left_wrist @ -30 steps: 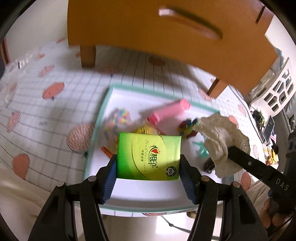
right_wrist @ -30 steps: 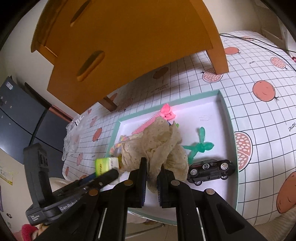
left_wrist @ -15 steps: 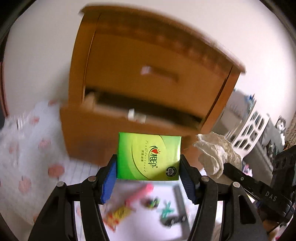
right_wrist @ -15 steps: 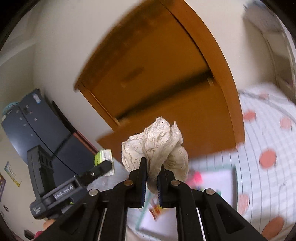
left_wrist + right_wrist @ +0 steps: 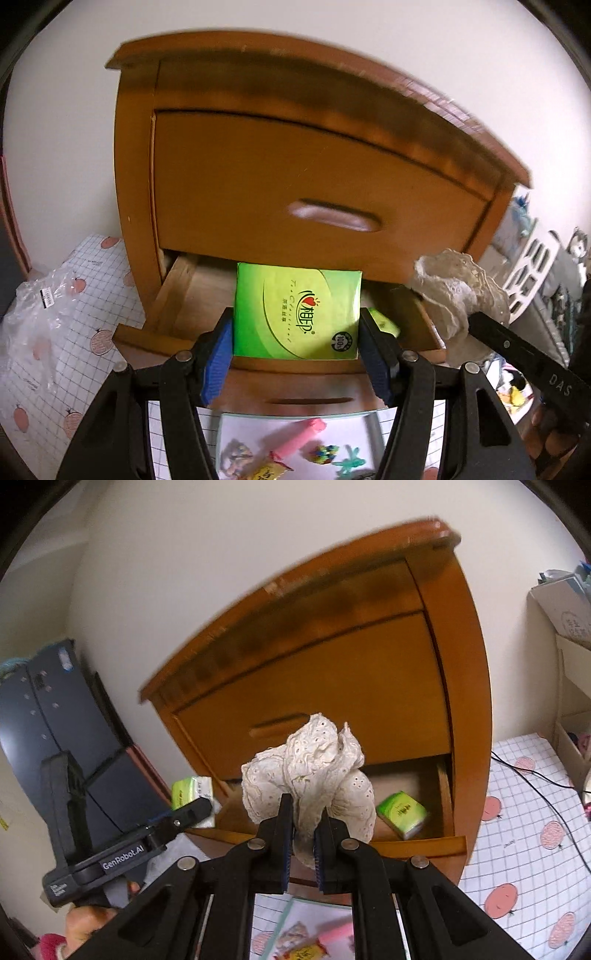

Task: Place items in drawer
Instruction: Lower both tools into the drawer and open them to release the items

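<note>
My left gripper [image 5: 297,332] is shut on a green tissue pack [image 5: 297,315], held upright in front of the open lower drawer [image 5: 177,295] of a wooden nightstand [image 5: 295,155]. My right gripper [image 5: 303,834] is shut on a bunched white lace cloth [image 5: 306,775], also before the drawer [image 5: 413,775]. A second green tissue pack [image 5: 402,814] lies inside at the drawer's right. The cloth [image 5: 454,291] shows at the right of the left wrist view. The held pack [image 5: 192,790] shows at the left of the right wrist view.
Below on the floor mat sits a white tray [image 5: 251,428] with a pink item [image 5: 299,437] and small toys. A clear plastic bag [image 5: 40,306] lies left of the nightstand. A dark cabinet [image 5: 55,720] stands left, white shelves [image 5: 532,266] right, and a cable [image 5: 535,786] crosses the mat.
Both grippers rose from over the tray to the level of the open drawer, still holding the tissue pack and the cloth. The tray dropped to the bottom of both views.
</note>
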`<state>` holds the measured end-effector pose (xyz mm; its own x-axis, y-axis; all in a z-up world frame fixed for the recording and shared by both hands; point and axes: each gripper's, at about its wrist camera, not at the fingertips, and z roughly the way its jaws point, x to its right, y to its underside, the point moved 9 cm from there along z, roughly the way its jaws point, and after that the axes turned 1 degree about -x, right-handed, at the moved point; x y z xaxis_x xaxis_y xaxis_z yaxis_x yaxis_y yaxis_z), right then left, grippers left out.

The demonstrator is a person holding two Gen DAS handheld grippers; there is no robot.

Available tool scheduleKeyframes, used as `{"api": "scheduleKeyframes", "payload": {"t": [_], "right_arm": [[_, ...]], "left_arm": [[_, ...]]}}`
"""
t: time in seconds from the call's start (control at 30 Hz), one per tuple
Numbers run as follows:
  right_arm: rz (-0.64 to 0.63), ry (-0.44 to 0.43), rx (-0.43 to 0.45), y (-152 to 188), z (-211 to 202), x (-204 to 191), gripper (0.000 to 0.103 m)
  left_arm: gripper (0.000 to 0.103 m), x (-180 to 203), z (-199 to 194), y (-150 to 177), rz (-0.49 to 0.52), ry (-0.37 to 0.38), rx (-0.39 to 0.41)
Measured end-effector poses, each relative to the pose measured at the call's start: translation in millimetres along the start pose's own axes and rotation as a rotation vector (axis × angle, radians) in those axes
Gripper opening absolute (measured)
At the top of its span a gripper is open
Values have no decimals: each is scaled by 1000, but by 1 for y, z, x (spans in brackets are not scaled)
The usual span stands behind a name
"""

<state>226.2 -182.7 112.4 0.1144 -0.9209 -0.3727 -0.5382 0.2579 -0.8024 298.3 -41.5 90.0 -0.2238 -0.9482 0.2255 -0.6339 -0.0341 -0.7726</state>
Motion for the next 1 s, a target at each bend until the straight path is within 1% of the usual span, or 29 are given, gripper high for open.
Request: {"api": "scheduleKeyframes", "payload": {"t": [0.17, 0.23, 0.3, 0.37, 0.4, 0.47, 0.5, 0.53, 0.6, 0.67, 0.7, 0.77, 0.8, 0.87, 0.9, 0.93, 0.97, 1.0], "right_arm": [[-10, 45, -63, 0, 30, 5, 10], [-21, 56, -76, -1, 37, 5, 14], [-23, 72, -81, -2, 41, 6, 14], [-20, 79, -85, -1, 43, 10, 17], [-19, 82, -88, -1, 44, 11, 20], [-19, 91, -96, 0, 49, 11, 37], [-18, 97, -98, 1, 48, 15, 39], [-18, 100, -99, 2, 48, 16, 41], [-17, 109, -101, 4, 46, 22, 44], [-17, 121, -105, 7, 46, 26, 53], [-18, 123, -105, 8, 46, 26, 56], [-25, 126, -106, 10, 45, 26, 65], [-31, 128, -106, 11, 46, 26, 68], [-48, 132, -107, 12, 46, 24, 77], [-58, 133, -106, 13, 45, 23, 80], [-65, 133, -105, 13, 44, 21, 87], [-73, 133, -102, 14, 44, 20, 93], [-78, 132, -101, 14, 43, 19, 97]], "left_arm": [[65, -3, 20, -8, -5, -34, -36], [65, -3, 25, -10, -2, -49, -46], [65, -3, 31, -10, 0, -60, -58], [65, -3, 35, -9, -3, -66, -70], [65, 0, 36, -4, -6, -70, -73], [66, 0, 39, -2, -13, -73, -83], [67, 0, 41, -1, -14, -74, -86], [71, -1, 40, 0, -14, -77, -88], [75, -5, 44, 1, -11, -84, -87], [77, -5, 44, 1, -7, -94, -90], [79, -8, 46, 1, -7, -99, -91], [79, -13, 42, 5, -12, -108, -85], [80, -15, 42, 6, -16, -110, -82], [85, -19, 42, 8, -29, -116, -76], [91, -21, 41, 8, -34, -119, -72], [95, -22, 40, 8, -37, -122, -67], [96, -24, 39, 8, -40, -125, -55], [96, -24, 37, 8, -39, -129, -45]]}}
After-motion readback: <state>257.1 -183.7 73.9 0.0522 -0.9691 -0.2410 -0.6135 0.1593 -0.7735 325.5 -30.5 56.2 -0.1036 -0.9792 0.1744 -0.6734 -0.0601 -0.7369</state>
